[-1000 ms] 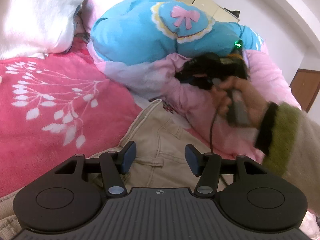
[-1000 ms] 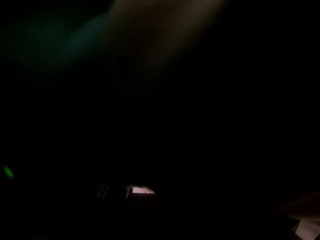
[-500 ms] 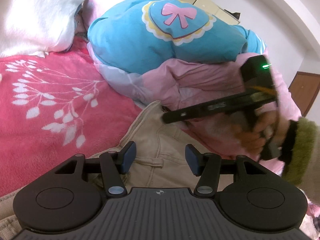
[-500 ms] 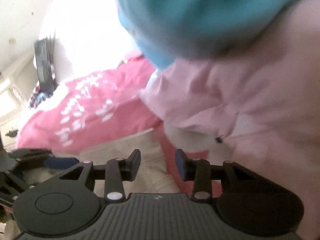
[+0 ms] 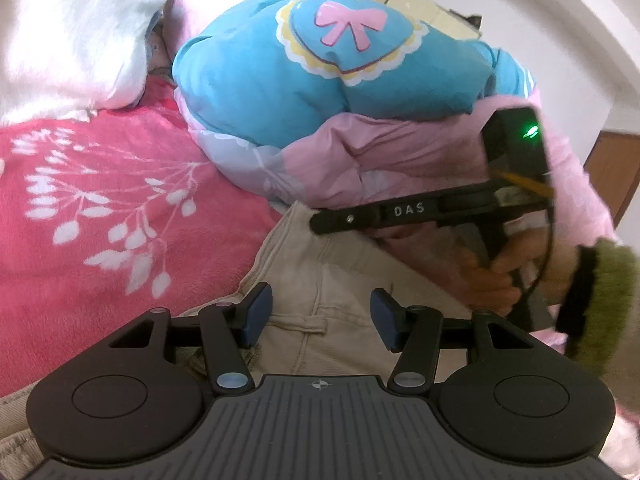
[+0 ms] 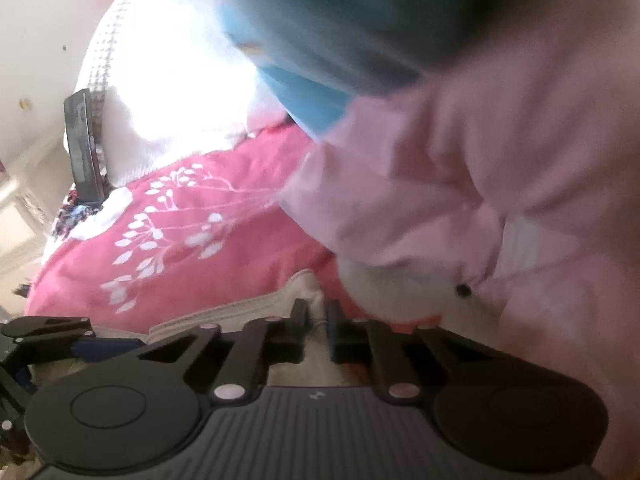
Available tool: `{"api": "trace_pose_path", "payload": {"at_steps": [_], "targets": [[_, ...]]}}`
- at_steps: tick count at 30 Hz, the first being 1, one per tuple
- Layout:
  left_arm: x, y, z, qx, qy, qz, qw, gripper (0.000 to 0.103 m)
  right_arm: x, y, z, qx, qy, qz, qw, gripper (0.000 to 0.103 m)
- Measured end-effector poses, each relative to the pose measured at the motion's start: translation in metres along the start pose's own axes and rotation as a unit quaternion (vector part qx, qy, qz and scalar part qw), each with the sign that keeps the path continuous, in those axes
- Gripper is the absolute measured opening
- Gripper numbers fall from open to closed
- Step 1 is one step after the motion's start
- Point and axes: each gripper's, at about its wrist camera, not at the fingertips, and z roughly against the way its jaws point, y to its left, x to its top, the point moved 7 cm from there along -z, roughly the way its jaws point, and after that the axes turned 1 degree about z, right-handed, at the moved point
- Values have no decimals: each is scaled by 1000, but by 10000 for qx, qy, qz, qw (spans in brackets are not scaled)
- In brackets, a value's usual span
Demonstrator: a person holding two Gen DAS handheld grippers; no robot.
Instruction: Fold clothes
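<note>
Beige trousers [image 5: 340, 280] lie on a pink bedspread [image 5: 100, 208], waistband toward me. My left gripper [image 5: 320, 318] is open and empty just above the waistband near a belt loop. My right gripper [image 6: 318, 330] has its jaws nearly closed over the trousers' far edge [image 6: 256, 308], with a narrow gap left; whether cloth is pinched does not show. In the left wrist view the right gripper [image 5: 320, 222] appears side-on, held in a hand at the trousers' far end.
A blue and pink quilt [image 5: 320, 80] is heaped behind the trousers. A white fluffy blanket [image 5: 72, 32] lies at the far left. A dark phone [image 6: 82, 148] leans by the white bedding. A wooden door [image 5: 616, 176] stands at the right.
The right gripper came out of the quilt, swung down to the trousers' far edge and narrowed its jaws. The left gripper stayed put and open.
</note>
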Motion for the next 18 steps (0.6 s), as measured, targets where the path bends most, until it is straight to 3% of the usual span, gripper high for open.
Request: {"api": "trace_pose_path", "payload": {"at_steps": [8,11,14,18], "targets": [[12,-16,-11,554,168,-476,9972,55,15,13,27,-889,-627,488,9929,8],[18,-8,-17,892,165,-382,9951,55,19,8,16,-993,-741,393,9915,8],[17,7,-24,886,278,26,9957,57,15,-2,-1,-1003,-747,250,9918,8],[17,6,-23,1002,256,-77,9946,57,2,-10,-28,-958,-683,73,9930,8]]}}
